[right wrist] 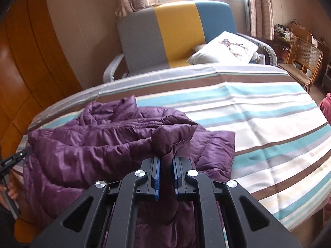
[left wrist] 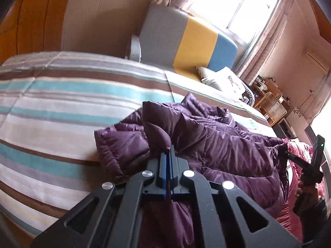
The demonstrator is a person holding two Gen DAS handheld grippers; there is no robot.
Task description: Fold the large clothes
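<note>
A big purple puffy jacket (right wrist: 99, 144) lies in a heap on the bed (right wrist: 258, 124), close to the near edge. The bed has a striped cover in white, brown, grey and light blue.

The left tongs (left wrist: 170, 150) are pinched almost all the way closed on a thin fold of the jacket. The right tongs (right wrist: 166, 159) are squeezed onto a thicker lump of the same jacket, so a little gap shows between the blue pads (right wrist: 157, 175). Both pairs have a good hold, one on each side of the jacket.

I think the job right now is to lift the jacket and spread it flat before any folding. To do it well, both hands should go up together and pull apart gently, so the jacket hangs open and does not twist. A small shake might help the bumps fall out. Then it should be laid down flat in the middle of the bed.

The jacket looks shiny and slippery, with stitched lines that make soft, fat rows. It is squashy and full of wrinkles. It could slide out of the tongs if tugged too hard. The bed cover looks smooth and flat. A pink cloth (left wrist: 298, 150) lies beside the jacket.
</note>
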